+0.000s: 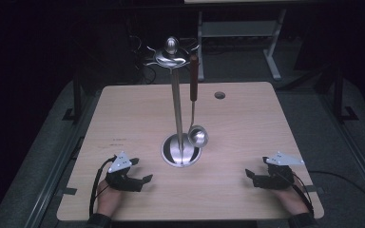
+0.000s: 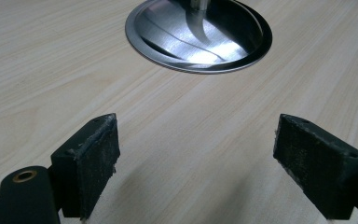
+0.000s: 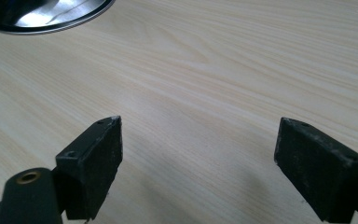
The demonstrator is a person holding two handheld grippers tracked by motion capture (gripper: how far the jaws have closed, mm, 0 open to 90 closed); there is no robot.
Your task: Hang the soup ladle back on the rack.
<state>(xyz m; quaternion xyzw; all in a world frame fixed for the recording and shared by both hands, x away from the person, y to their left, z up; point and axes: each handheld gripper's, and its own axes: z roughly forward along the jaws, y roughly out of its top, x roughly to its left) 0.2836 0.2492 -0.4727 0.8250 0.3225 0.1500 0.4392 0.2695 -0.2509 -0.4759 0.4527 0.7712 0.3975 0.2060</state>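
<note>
A steel utensil stand point(image 1: 176, 107) rises from a round base point(image 1: 181, 151) at the table's middle. A ladle point(image 1: 196, 102) with a brown handle hangs from a hook at its top, its bowl low beside the pole. My left gripper point(image 1: 144, 174) rests on the wood at the front left, open and holding nothing; its own view point(image 2: 196, 158) shows the base point(image 2: 198, 35) just ahead. At the front right lies my right gripper point(image 1: 249, 176), also open and bare point(image 3: 198, 161), with the base's rim point(image 3: 46, 16) at its upper left.
The light wooden table point(image 1: 247, 123) has a round cable hole point(image 1: 220, 95) near its far edge. Dark floor, cables and a white frame point(image 1: 271, 47) lie beyond the table. A person's hands point(image 1: 108, 202) hold the grippers near the front edge.
</note>
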